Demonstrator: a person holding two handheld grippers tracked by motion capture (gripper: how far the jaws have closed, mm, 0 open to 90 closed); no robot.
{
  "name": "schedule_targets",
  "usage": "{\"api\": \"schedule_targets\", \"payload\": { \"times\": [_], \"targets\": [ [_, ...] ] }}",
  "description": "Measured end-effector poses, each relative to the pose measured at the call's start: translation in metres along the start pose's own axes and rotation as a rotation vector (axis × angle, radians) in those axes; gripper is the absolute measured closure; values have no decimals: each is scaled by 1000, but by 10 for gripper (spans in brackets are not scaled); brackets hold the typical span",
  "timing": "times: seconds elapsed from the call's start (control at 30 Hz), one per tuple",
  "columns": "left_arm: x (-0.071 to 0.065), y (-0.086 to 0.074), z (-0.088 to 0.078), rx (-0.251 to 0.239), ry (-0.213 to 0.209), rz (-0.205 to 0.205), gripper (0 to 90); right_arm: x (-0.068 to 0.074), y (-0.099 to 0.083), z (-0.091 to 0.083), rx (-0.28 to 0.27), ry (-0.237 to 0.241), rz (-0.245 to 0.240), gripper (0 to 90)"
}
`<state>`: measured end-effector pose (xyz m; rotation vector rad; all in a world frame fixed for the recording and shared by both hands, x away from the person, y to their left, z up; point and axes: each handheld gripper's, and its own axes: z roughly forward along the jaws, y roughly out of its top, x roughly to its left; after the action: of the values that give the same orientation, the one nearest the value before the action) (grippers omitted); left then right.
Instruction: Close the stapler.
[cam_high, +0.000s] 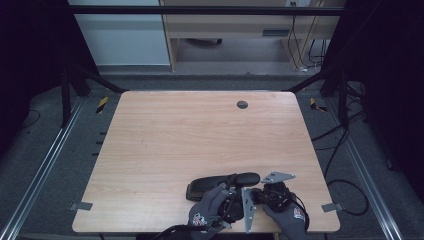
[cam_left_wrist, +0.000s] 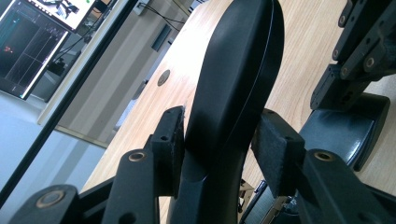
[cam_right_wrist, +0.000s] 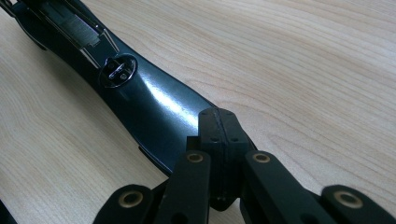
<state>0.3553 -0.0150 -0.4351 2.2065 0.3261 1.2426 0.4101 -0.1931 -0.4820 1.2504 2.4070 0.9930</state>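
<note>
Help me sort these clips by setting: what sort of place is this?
Probably a lab or office set up for recording. A bare wooden table sits inside a dark metal frame, with cables trailing over grey carpet, a desk behind, and a lit monitor off to one side.

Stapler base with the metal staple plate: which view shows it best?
Right gripper view: the stapler base lies close up, its staple plate sharp. The left gripper view catches one corner beside the lifted top arm. The high view shows a small dark shape.
</note>
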Motion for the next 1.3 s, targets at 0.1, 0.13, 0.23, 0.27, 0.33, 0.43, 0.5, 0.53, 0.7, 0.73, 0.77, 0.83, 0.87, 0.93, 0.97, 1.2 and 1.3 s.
{"api": "schedule_targets", "payload": {
  "times": [0.1,0.13,0.23,0.27,0.33,0.43,0.5,0.53,0.7,0.73,0.77,0.83,0.87,0.93,0.97,1.2,1.3],
  "targets": [
    [-3,0,1,2,1,11,548,0,0,0,0,5,10,900],
    [-4,0,2,2,2,14,548,0,0,0,-1,5,19,900],
    [-5,0,2,6,4,23,547,-2,-1,-1,-1,7,19,900],
    [-5,0,2,6,4,24,547,-3,-1,-1,-5,4,14,900],
    [-5,0,3,6,3,26,547,-4,-2,-2,-6,3,17,900],
    [-6,0,3,6,2,29,547,-5,-2,-3,-11,5,26,900],
    [-7,0,4,10,3,36,547,-4,-2,-3,-4,5,30,900],
    [-8,0,4,11,4,39,546,-5,-3,-3,-2,3,19,900],
    [-11,0,6,11,6,53,546,-6,-3,-3,-1,12,26,900],
    [-12,0,6,12,6,55,545,-7,-4,-3,-2,9,20,900],
    [-12,0,6,13,7,58,545,-7,-4,-4,0,7,24,900],
    [-14,0,7,14,7,66,545,-8,-4,-4,0,16,34,900],
    [-15,0,8,15,6,65,544,-8,-4,-4,0,20,35,900],
    [-16,0,8,20,7,78,543,-8,-4,-4,-2,19,29,900],
    [-17,0,9,21,7,83,542,-8,-4,-4,-5,19,29,900],
    [-25,-1,12,25,6,113,539,-10,-6,-4,-6,34,31,900],
    [-26,-1,13,29,6,131,537,-10,-6,-4,-6,35,29,900]
  ]
}}
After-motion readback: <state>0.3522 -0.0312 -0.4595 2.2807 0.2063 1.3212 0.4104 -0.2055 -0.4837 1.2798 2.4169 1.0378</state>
